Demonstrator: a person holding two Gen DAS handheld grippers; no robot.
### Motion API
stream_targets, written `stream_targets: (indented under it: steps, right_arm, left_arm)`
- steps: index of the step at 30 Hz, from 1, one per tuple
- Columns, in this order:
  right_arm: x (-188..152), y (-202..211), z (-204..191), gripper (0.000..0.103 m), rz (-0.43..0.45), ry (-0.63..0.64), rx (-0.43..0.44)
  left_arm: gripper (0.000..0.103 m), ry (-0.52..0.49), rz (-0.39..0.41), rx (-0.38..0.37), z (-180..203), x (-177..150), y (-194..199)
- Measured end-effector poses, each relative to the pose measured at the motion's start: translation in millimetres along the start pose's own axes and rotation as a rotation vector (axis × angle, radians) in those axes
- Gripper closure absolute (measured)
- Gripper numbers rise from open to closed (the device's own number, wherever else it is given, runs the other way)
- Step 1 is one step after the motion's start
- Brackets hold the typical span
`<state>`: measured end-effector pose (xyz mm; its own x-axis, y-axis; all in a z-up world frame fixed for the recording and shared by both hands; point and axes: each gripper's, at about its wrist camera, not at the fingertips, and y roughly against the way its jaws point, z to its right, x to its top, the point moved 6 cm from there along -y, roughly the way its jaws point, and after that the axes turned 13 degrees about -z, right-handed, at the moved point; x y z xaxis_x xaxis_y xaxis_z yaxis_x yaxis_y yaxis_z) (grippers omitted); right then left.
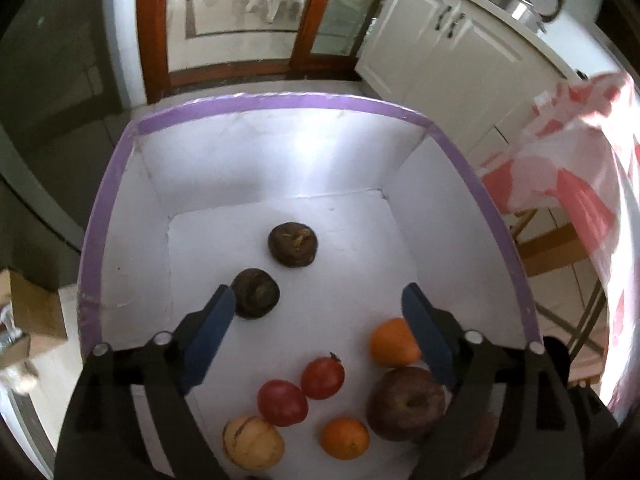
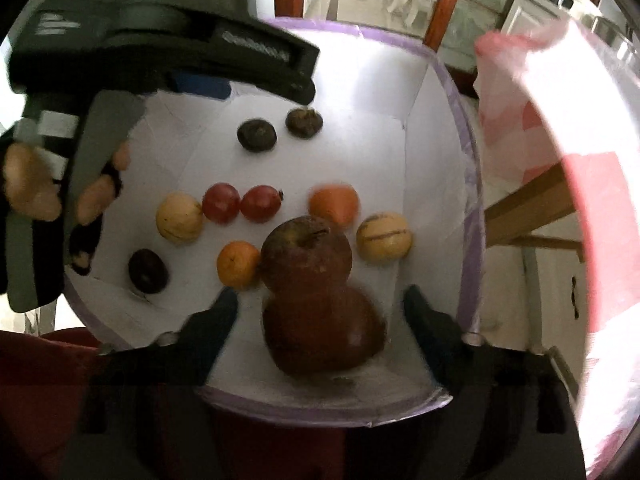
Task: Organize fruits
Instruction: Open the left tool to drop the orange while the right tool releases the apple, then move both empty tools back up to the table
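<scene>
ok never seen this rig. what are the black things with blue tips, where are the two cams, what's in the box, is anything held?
There is no robot arm: a person holds a two-finger gripper in each hand, with a fisheye camera on each looking along its fingers. The left wrist view shows the left gripper, open and empty, over a white box with a purple rim. The right wrist view shows the right gripper, also open, above the near dark red apple without closing on it. A second apple lies behind it. Also in the box: two oranges, two small red fruits, two pale yellow fruits and three dark ones. A pink and white bag hangs to the right.
</scene>
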<state>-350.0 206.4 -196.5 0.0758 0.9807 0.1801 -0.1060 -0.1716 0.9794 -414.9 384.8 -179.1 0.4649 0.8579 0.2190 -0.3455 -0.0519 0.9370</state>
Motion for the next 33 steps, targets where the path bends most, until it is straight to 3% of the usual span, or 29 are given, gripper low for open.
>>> stream_targets:
  steps: [5, 12, 16, 19, 22, 28, 33]
  right_arm:
    - [2, 18, -1, 0.016, 0.075, 0.010, 0.005]
    - [5, 49, 3, 0.016, 0.195, 0.014, -0.008]
    - [5, 73, 12, 0.015, 0.267, -0.009, -0.015]
    - [5, 91, 22, 0.015, 0.314, -0.046, -0.018]
    - [2, 115, 36, 0.015, 0.380, -0.097, -0.032]
    - [-12, 186, 70, 0.015, 0.589, -0.224, -0.063]
    - [-43, 248, 120, 0.015, 0.765, -0.407, -0.115]
  left_arm:
    - [0.013, 0.081, 0.001, -0.054, -14, 4, 3]
    - [0.009, 0.072, 0.027, -0.069, -8, 5, 7]
    - [0.006, 0.075, 0.002, -0.113, -7, 6, 6]
    - [0.005, 0.137, -0.005, -0.175, -10, 11, 12]
    - [0.005, 0.179, 0.047, -0.209, -4, 22, 33]
    - [0.002, 0.050, 0.265, -0.219, 55, 46, 105]
    - [0.002, -0.190, 0.362, -0.259, 152, 52, 144]
